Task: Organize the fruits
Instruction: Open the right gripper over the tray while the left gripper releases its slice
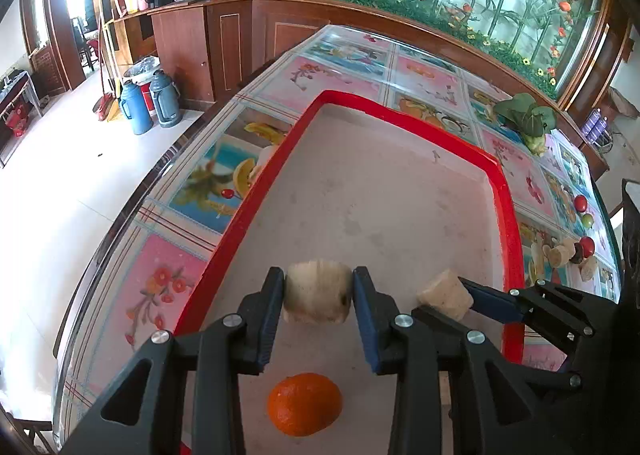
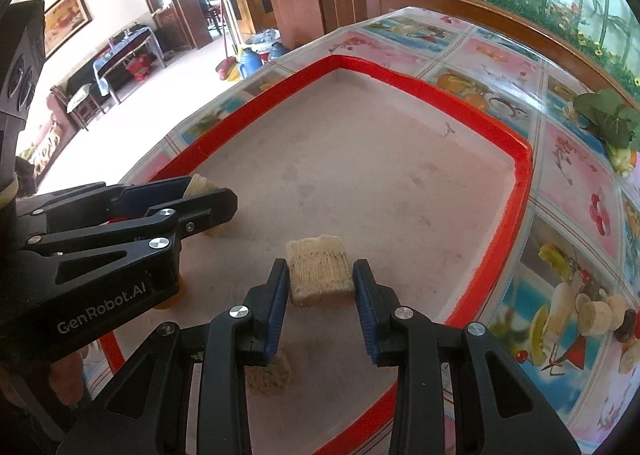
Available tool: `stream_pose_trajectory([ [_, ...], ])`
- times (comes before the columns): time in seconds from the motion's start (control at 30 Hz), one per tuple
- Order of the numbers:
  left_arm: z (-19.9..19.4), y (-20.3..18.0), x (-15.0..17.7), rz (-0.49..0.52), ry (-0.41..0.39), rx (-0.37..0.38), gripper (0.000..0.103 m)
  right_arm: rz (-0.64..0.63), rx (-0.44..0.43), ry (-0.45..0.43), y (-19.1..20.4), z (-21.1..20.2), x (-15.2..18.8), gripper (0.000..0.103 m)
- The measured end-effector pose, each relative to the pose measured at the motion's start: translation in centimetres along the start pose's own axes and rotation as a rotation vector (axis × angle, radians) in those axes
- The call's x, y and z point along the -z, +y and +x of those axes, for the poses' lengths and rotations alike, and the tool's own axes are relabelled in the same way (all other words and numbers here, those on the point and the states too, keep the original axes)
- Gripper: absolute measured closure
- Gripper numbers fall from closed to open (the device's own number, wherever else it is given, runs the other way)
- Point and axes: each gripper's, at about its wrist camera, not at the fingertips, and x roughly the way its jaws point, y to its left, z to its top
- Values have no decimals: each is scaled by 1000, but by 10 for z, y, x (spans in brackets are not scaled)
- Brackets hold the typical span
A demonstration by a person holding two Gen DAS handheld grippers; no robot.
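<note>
Fruit chunks hang over the red tray (image 1: 256, 195): our left gripper (image 1: 319, 287) clamps a pale round piece (image 1: 318, 293), our right gripper (image 2: 320, 275) squeezes a pale block (image 2: 320, 273); an orange (image 1: 304, 409) lies near.

In the right wrist view, the left claw (image 2: 208, 201) covers most of its pale chunk (image 2: 199, 184), and the right claw's finger (image 2: 276, 311) hides part of another chunk (image 2: 270, 377). An orange thing (image 2: 170, 297) under the left claw is mostly hidden, perhaps a fruit. Small pieces (image 1: 568, 251) at the surface's far edge are too small to identify.
</note>
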Motion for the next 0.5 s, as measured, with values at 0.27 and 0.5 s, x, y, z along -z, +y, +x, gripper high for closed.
stream_pose_trajectory([
  [0.27,-1,2,5,-20,6,-8,49,10,8,10,-3,-1,2,68],
  [0.5,-11,0,10,-31,-16,-23,37,11,10,-11,-2,-20,12,68],
])
